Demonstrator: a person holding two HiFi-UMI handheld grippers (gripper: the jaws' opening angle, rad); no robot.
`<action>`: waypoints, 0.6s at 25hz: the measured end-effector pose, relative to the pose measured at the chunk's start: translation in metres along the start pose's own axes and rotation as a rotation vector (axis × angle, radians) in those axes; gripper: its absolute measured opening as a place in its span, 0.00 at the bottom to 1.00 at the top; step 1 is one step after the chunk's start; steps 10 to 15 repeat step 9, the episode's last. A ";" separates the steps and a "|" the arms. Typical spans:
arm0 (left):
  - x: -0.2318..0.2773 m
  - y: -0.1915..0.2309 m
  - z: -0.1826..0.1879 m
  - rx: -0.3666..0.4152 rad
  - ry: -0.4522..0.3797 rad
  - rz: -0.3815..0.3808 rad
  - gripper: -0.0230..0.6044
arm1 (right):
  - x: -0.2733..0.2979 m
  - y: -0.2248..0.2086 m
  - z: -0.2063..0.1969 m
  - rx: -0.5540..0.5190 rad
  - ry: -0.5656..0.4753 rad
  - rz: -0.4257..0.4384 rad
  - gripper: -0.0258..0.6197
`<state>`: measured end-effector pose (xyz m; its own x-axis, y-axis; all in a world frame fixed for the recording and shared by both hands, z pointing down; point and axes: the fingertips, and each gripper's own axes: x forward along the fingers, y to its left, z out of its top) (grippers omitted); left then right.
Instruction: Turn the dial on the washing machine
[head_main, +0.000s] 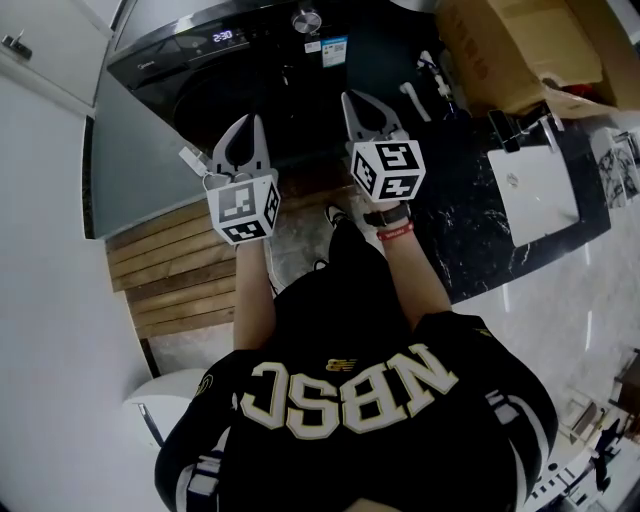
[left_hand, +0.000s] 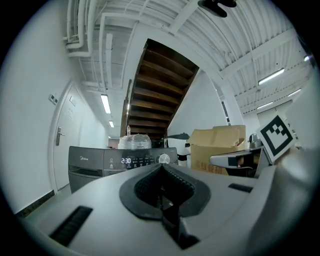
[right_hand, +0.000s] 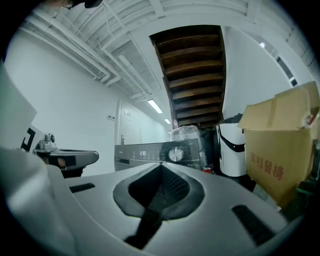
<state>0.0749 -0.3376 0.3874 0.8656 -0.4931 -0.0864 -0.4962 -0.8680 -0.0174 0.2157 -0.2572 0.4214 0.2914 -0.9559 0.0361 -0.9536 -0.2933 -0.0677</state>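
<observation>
The left gripper (head_main: 250, 125) and the right gripper (head_main: 352, 100) are held side by side in front of the person, the left one slightly nearer the body. Each has its jaws pressed together with nothing between them. The washing machine (head_main: 200, 60) stands ahead of both, well apart from the tips. Its round silver dial (right_hand: 176, 154) sits on the control panel nearly in line with the right gripper's tips and ahead-right of the left gripper's, with the lit display (right_hand: 143, 153) to the dial's left. A cardboard box (right_hand: 280, 150) stands off to the right of the right gripper.
</observation>
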 end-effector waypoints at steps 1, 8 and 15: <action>-0.001 -0.001 -0.002 -0.002 0.003 -0.003 0.06 | -0.002 0.000 -0.001 0.004 0.003 0.002 0.05; -0.002 0.005 -0.010 -0.006 0.020 -0.012 0.06 | 0.018 -0.006 -0.011 -0.050 0.066 0.129 0.05; -0.002 0.007 -0.007 0.003 0.016 -0.010 0.06 | 0.022 -0.007 -0.011 -0.078 0.079 0.151 0.05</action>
